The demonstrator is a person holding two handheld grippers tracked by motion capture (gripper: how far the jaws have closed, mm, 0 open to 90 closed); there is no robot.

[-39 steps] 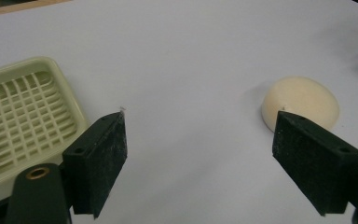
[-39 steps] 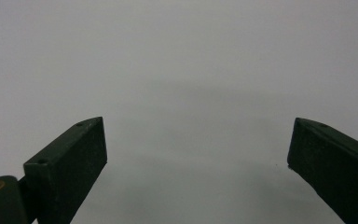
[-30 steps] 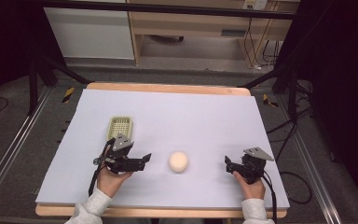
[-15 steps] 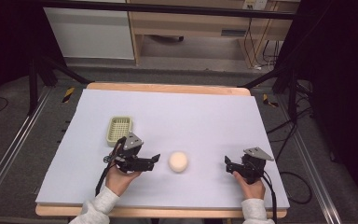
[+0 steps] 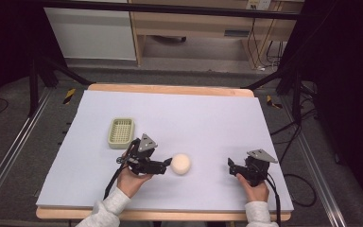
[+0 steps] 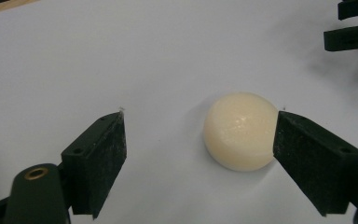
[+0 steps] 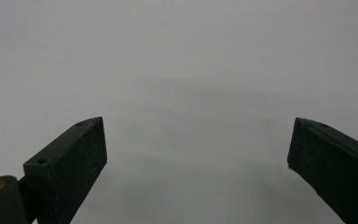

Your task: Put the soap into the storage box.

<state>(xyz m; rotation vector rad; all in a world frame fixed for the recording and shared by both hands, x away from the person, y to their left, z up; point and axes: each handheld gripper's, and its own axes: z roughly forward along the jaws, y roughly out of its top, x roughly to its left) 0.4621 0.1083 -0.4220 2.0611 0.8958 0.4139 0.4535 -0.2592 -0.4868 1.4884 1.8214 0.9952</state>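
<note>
gripper [image 6: 200,140] jaws flank cream ball [image 6: 239,130]

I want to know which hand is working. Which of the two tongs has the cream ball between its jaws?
The left tongs: their open jaws flank the cream ball. The right tongs are open over bare table.

Cream round ball [image 5: 180,163] on table [image 5: 208,118]

Count on table [image 5: 208,118]: one cream ball [image 5: 180,163] at centre; one green basket [image 5: 121,132] at 10 o'clock; two grippers at 6 o'clock.
</note>
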